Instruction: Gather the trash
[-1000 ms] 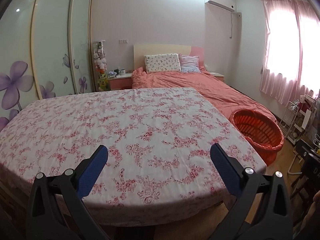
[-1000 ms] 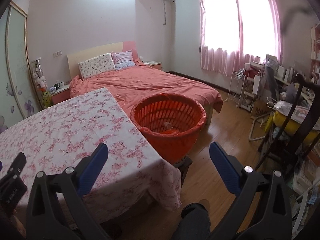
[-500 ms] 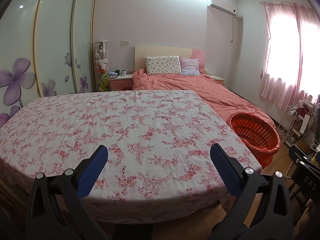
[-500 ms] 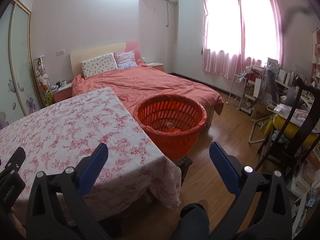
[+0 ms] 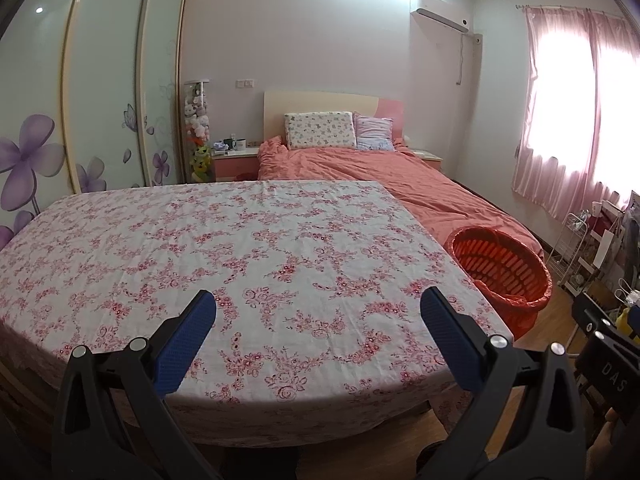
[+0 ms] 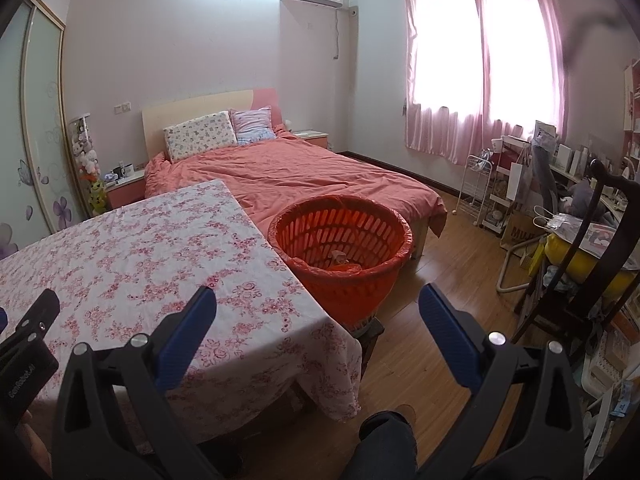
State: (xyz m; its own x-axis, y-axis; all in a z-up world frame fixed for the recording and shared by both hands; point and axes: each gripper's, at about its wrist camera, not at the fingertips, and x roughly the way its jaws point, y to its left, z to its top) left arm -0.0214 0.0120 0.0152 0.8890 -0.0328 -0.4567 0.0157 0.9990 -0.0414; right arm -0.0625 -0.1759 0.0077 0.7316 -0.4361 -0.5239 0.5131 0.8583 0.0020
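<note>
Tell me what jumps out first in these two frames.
The orange basket dominates, standing on the floor between the table's right edge and the bed's foot, with some trash in its bottom. Next, the floral tablecloth fills the foreground. Both left tongs and right tongs hang open, holding nothing.
</note>
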